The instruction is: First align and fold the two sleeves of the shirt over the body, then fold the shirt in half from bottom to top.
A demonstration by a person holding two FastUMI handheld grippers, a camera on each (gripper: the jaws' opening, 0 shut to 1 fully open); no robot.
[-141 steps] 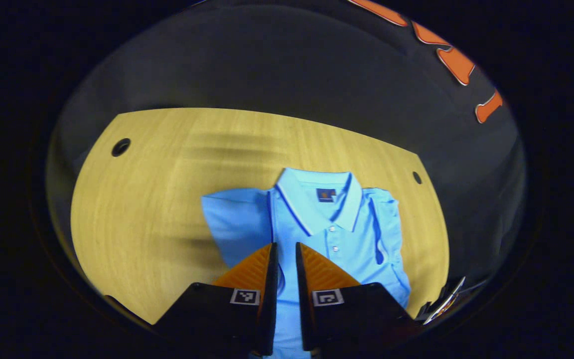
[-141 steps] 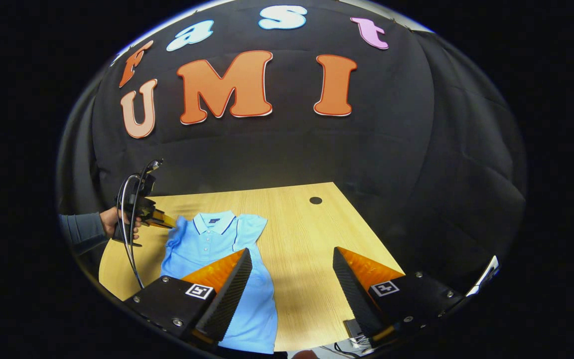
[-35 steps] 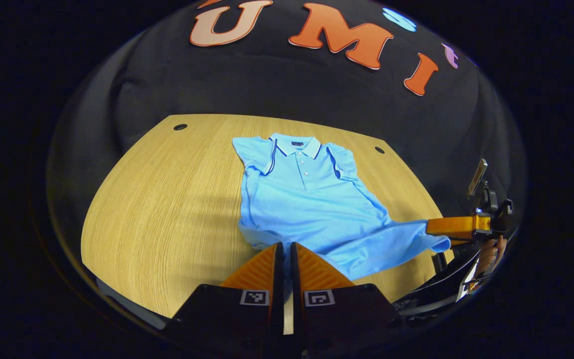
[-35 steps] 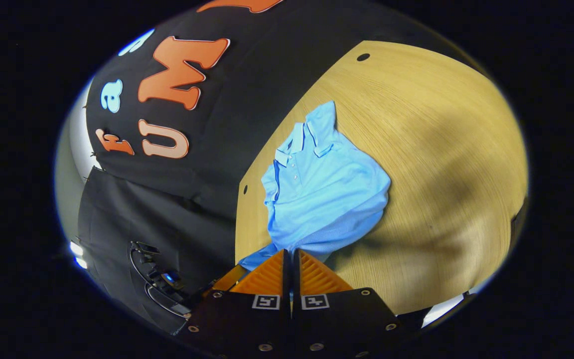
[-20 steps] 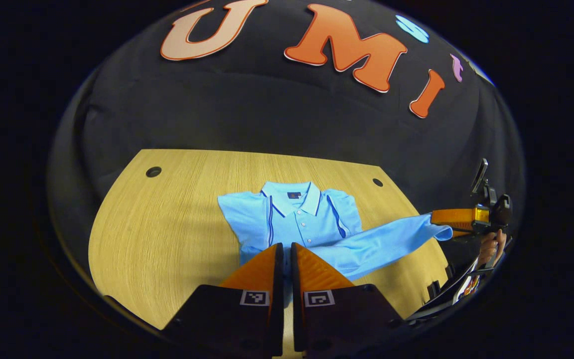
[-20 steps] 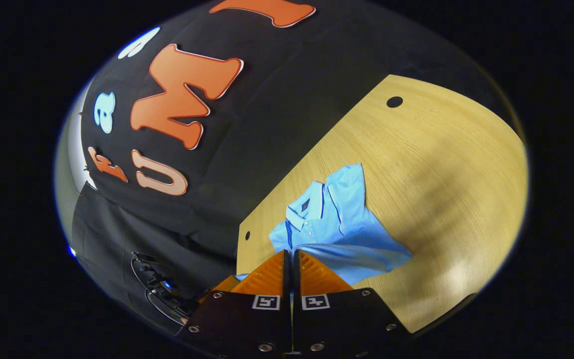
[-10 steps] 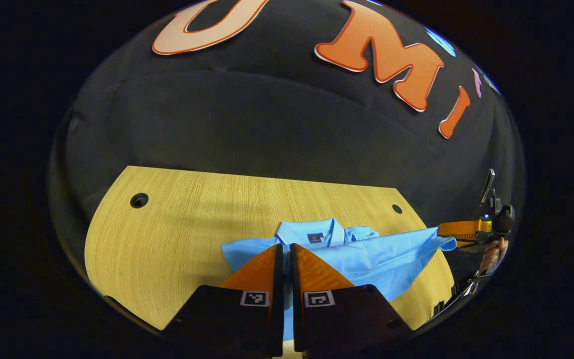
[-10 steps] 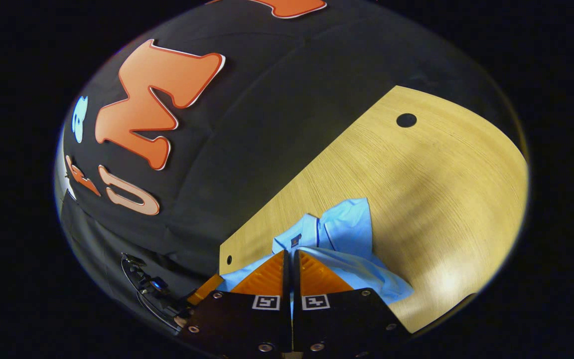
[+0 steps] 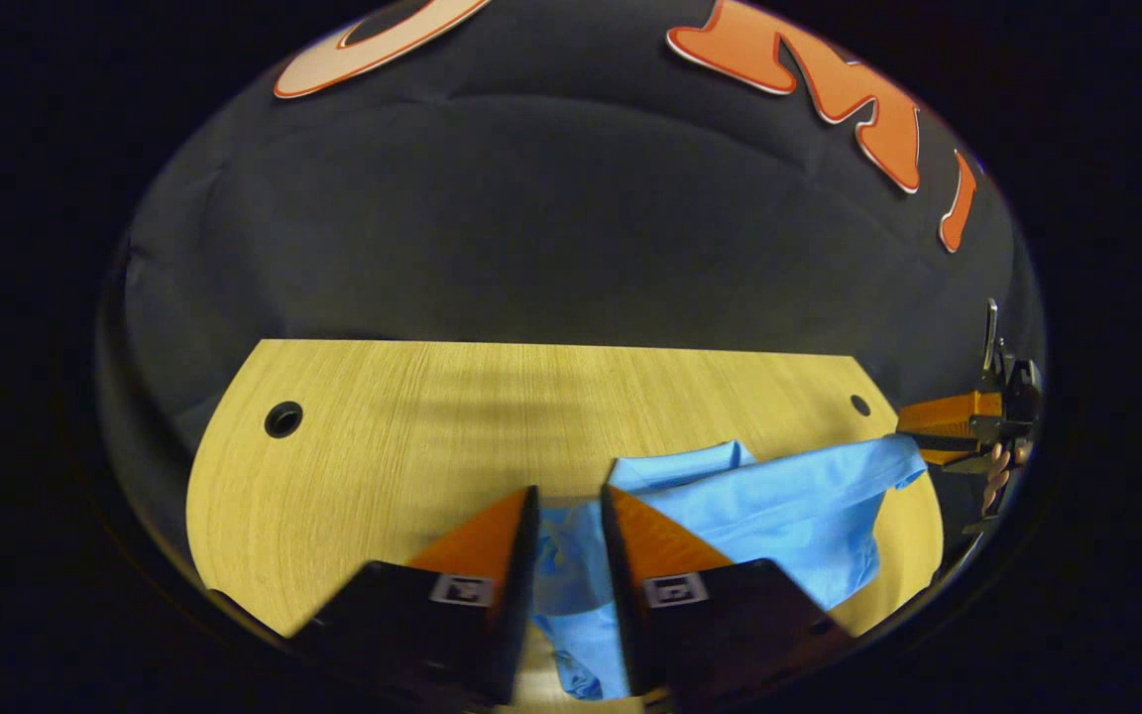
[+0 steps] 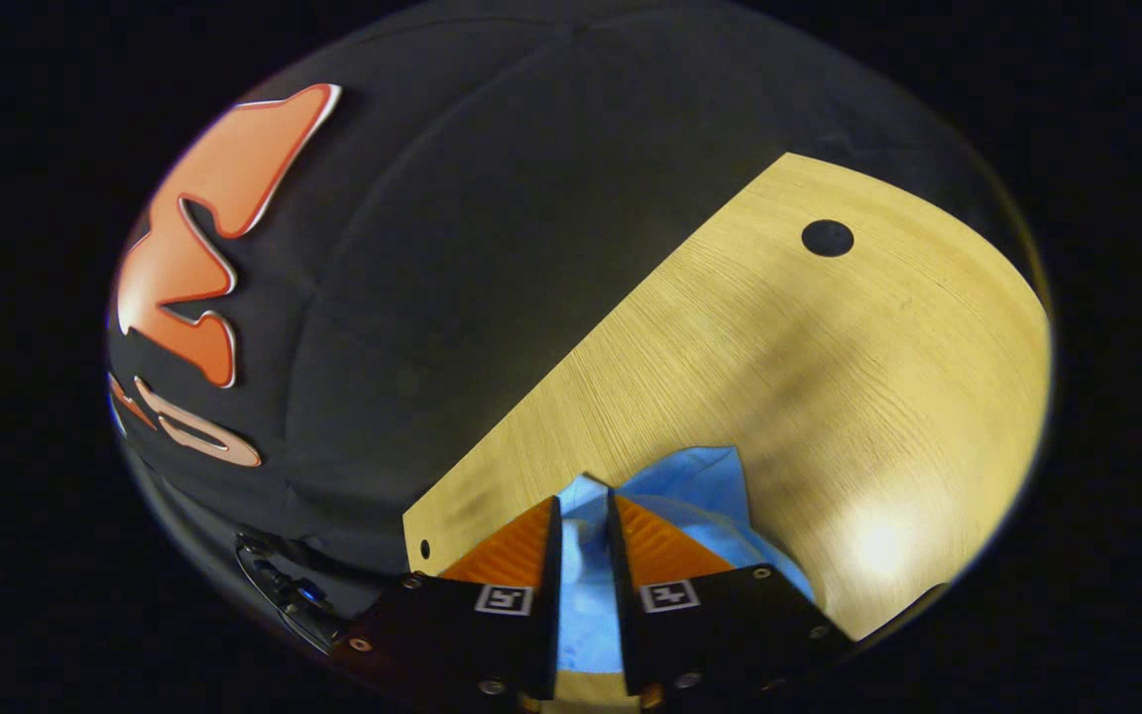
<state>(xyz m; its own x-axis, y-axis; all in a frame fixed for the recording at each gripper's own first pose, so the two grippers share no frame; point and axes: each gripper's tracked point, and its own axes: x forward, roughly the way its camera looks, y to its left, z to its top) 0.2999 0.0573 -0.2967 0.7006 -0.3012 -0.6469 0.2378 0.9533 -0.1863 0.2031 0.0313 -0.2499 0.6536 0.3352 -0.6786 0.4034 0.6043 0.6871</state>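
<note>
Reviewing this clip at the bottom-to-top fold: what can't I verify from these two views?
- Sleeve folds: in both views the raised hem covers the shirt body.
- Left gripper grip: in the left gripper view its fingers stand parted with cloth between; contact is unclear.
- Right gripper grip: same in the right gripper view.
- Collar alignment: in the right gripper view its own fingers hide where the hem meets the table.

Recording booth: black cloth wall [image 9: 551, 218], wooden table [image 9: 412, 416].

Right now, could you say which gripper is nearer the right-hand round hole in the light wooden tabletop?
Right. The right gripper hangs just beside that hole; the left gripper is farther off, mid-table.
</note>
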